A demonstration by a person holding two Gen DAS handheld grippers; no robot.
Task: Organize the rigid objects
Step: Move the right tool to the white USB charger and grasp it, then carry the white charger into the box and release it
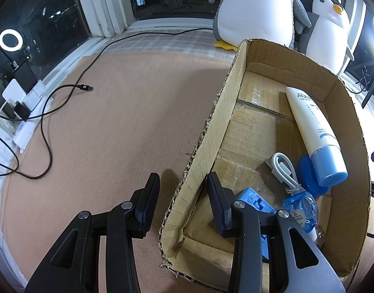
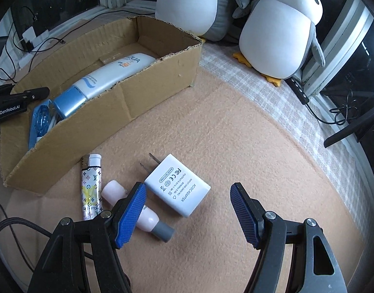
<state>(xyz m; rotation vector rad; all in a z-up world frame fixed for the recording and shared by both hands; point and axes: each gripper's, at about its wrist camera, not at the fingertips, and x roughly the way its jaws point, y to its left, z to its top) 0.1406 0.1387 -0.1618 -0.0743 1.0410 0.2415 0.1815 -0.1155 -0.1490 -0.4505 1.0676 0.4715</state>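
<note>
left gripper (image 1: pixel 183 196): fingers apart, straddling the near left wall of the cardboard box (image 1: pixel 226 112), one finger outside and one inside; nothing is pinched yet. this placement reads as a brace, to keep the light box from sliding while items go in.

box contents, already sorted: white tube with blue cap (image 1: pixel 314 134), coiled white cable (image 1: pixel 284 171), a blue plastic piece (image 1: pixel 253 200) and a small clear blue bottle (image 1: pixel 300 207); what lies under the finger is hidden, so the count may be short.

on the surface (image 2: pixel 235 134), just beside the box's outer wall, three items remain: patterned lighter (image 2: pixel 90 188), pink bottle with grey cap (image 2: pixel 148 217), white power adapter (image 2: pixel 178 185).

right gripper (image 2: pixel 188 206): fingers wide open, empty, hovering with the adapter between them. judged the next pick, being the broadest and nearest item.
</note>
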